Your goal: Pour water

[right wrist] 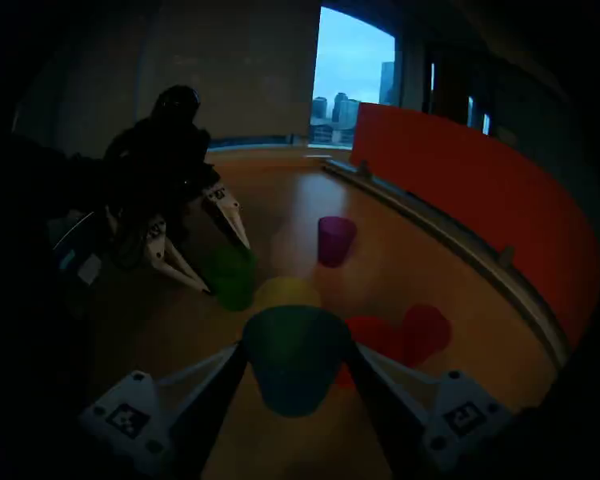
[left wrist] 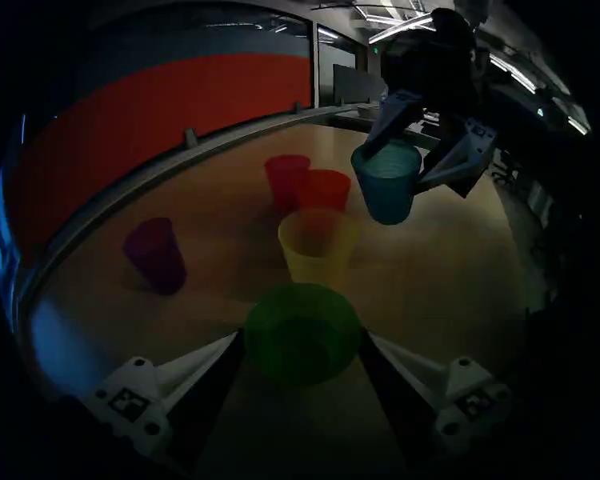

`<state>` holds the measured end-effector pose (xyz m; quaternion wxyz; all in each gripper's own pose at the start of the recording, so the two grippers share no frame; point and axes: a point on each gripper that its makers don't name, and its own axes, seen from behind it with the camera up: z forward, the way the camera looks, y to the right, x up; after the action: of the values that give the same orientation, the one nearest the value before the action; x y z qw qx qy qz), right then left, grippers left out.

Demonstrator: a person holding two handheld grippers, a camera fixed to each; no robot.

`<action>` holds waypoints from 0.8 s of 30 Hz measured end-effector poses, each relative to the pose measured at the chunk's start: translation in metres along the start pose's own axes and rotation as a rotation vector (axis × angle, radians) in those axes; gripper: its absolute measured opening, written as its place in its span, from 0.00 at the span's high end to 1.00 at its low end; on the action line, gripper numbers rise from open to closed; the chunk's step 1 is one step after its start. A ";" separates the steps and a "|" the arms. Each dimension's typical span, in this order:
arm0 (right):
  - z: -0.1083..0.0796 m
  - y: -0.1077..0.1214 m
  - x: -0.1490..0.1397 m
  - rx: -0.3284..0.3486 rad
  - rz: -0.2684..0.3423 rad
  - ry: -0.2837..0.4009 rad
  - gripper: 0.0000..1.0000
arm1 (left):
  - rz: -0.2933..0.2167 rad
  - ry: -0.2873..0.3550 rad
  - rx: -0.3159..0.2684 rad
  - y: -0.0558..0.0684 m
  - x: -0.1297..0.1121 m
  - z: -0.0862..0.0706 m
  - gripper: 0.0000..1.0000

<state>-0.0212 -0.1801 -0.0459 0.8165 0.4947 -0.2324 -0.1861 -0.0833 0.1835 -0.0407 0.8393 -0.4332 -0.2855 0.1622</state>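
In the left gripper view my left gripper [left wrist: 302, 340] is shut on a green cup [left wrist: 302, 320] whose open mouth faces the camera. Just beyond it a yellow cup [left wrist: 318, 244] stands on the wooden table [left wrist: 220, 232]. Farther off, my right gripper [left wrist: 392, 168] holds a blue cup [left wrist: 388, 188] upright above the table. In the right gripper view my right gripper [right wrist: 297, 352] is shut on that blue cup [right wrist: 294, 376]. The yellow cup [right wrist: 288, 294] is just ahead of it, and the left gripper [right wrist: 230, 268] holds the green cup [right wrist: 234, 278] beyond. No water is discernible in the dim light.
Two red cups [left wrist: 287, 180] [left wrist: 326, 190] stand behind the yellow one, and a purple cup [left wrist: 156, 254] stands apart to the left. A red wall panel [left wrist: 164, 104] runs along the table's far edge. A person in dark clothing [right wrist: 160, 152] holds the grippers.
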 end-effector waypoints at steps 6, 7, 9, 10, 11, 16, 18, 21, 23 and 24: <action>0.006 0.000 -0.006 0.003 0.007 -0.007 0.03 | 0.016 -0.001 0.018 -0.003 -0.001 -0.007 0.09; 0.007 -0.001 -0.008 0.005 0.008 -0.008 0.03 | 0.016 -0.003 0.021 -0.004 -0.002 -0.008 0.09; 0.009 -0.002 -0.010 0.008 0.010 -0.011 0.03 | 0.016 -0.007 0.024 -0.005 -0.003 -0.009 0.09; 0.010 -0.002 -0.012 0.009 0.011 -0.013 0.03 | 0.015 -0.012 0.026 -0.005 -0.005 -0.010 0.09; 0.011 -0.003 -0.014 0.010 0.012 -0.015 0.03 | 0.014 -0.017 0.027 -0.005 -0.006 -0.011 0.09; 0.016 -0.005 -0.021 0.018 0.022 -0.023 0.03 | 0.010 -0.024 0.031 -0.003 -0.009 -0.015 0.08; 0.018 -0.006 -0.024 0.021 0.026 -0.026 0.02 | 0.009 -0.024 0.032 -0.003 -0.009 -0.017 0.08; 0.020 -0.006 -0.028 0.021 0.029 -0.033 0.02 | 0.004 -0.020 0.035 -0.003 -0.008 -0.020 0.08; 0.022 -0.006 -0.030 0.023 0.031 -0.038 0.02 | 0.001 -0.019 0.034 -0.003 -0.008 -0.022 0.08; 0.022 -0.006 -0.032 0.024 0.033 -0.040 0.02 | -0.001 -0.019 0.034 -0.003 -0.008 -0.023 0.08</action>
<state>-0.0602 -0.1822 -0.0486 0.8085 0.4968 -0.2590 -0.1799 -0.0757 0.1630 -0.0512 0.8439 -0.4172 -0.2909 0.1707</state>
